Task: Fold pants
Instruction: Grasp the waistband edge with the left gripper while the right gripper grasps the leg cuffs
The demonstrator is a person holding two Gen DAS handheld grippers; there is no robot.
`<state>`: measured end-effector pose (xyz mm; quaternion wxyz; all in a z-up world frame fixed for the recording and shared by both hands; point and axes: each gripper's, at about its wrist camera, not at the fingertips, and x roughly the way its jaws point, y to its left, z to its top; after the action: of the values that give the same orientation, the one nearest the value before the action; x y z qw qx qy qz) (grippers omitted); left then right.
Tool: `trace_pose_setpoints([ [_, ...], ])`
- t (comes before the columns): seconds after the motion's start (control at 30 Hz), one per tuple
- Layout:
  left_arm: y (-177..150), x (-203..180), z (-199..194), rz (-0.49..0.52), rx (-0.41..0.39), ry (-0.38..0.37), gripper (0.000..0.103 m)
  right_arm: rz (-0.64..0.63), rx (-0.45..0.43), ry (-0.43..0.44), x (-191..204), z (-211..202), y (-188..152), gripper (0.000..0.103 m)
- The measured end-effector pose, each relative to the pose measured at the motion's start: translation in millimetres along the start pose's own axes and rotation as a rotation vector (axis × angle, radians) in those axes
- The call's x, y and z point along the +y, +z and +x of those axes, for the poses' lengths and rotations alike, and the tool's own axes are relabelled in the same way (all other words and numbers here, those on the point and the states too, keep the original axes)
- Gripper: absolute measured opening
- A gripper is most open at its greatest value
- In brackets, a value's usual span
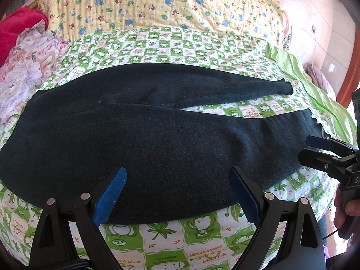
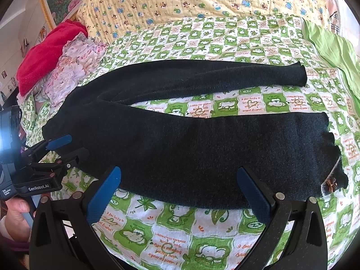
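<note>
1. Left wrist view: the dark pants (image 1: pixel 144 135) lie flat on the green checked sheet (image 1: pixel 171 231), waist to the left, the two legs splayed apart toward the right. The left gripper (image 1: pixel 177 177) hovers at the near edge of the near leg, its blue fingers (image 1: pixel 112 198) wide apart and holding nothing. To fold well, I judge it should pinch the near edge cleanly through both layers, then carry this leg over onto the far leg so the seams line up. The right gripper (image 1: pixel 315 148) shows at the cuff end, right of frame

2. Right wrist view: the right gripper (image 2: pixel 180 180) is also spread open and empty, poised over the near hem, close to the cuff (image 2: pixel 333 164) with its small bow. The left gripper (image 2: pixel 65 148) sits by the waistband. Both should lift together, I judge, to keep the cloth taut
</note>
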<state>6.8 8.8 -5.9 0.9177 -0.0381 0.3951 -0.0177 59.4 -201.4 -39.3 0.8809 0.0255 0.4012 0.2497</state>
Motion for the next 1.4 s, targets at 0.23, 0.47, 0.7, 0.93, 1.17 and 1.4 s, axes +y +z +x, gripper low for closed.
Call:
trace_pose_setpoints([
  [0.23,2,0,6,-0.020,0.031,-0.045,0.093,0.009,0.003,0.008,-3,-1,2,0.103],
  [0.47,6,3,14,-0.034,0.065,-0.050,0.093,0.016,0.007,0.015,-5,0,3,0.103],
  [0.7,24,1,19,0.009,0.052,-0.045,0.093,0.037,0.005,0.022,-13,0,12,0.103],
  [0.93,57,1,28,0.045,0.024,-0.079,0.092,0.068,-0.003,0.036,-36,2,33,0.103],
  [1.17,102,-2,54,0.109,0.036,-0.138,0.092,0.123,-0.029,0.015,-79,1,67,0.103],
  [1.4,146,-7,80,0.185,0.031,-0.171,0.092,0.149,-0.037,-0.032,-129,2,110,0.103],
])
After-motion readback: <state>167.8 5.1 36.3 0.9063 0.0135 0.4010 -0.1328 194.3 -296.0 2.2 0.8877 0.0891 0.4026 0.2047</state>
